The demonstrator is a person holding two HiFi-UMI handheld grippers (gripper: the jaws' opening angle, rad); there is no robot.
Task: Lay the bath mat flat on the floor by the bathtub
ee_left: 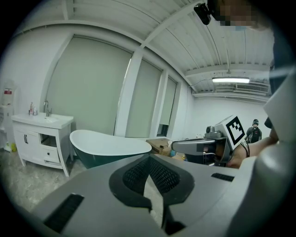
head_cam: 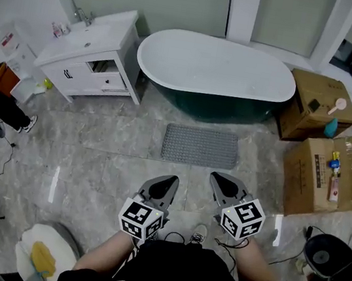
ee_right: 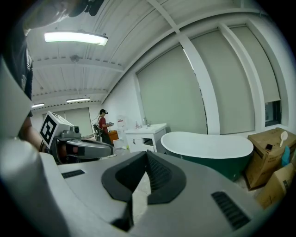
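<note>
Two grippers, side by side: left gripper [head_cam: 170, 180] and right gripper [head_cam: 217, 177]. Both squeezed closed at the tips, nothing pinched between the jaws (only a thin slice of floor peeks through behind the tips). Not touching each other, a small gap between them.

One bath mat [head_cam: 200, 146], grey and bumpy. Lies flat on the floor [head_cam: 94, 157] straight ahead of both grippers, between them and the bathtub [head_cam: 217, 67]. Long side lines up with the tub, far edge close to the tub's foot. A bare strip of floor between the near edge and the gripper tips.

One bathtub, white inside and dark green outside. One white sink cabinet [head_cam: 90, 57] ahead and off to the left of the left gripper. Two cardboard boxes [head_cam: 333, 174] off to the right of the right gripper, one behind the other.

Mat seen only in the head view. Left gripper view looks over it at the tub and cabinet, and catches the right gripper from the side. Right gripper view catches the left gripper the same way, plus one person [ee_right: 102, 125] far off past the cabinet.

Lots of open floor to the left of the left gripper. Less room to the right, with the boxes near.
</note>
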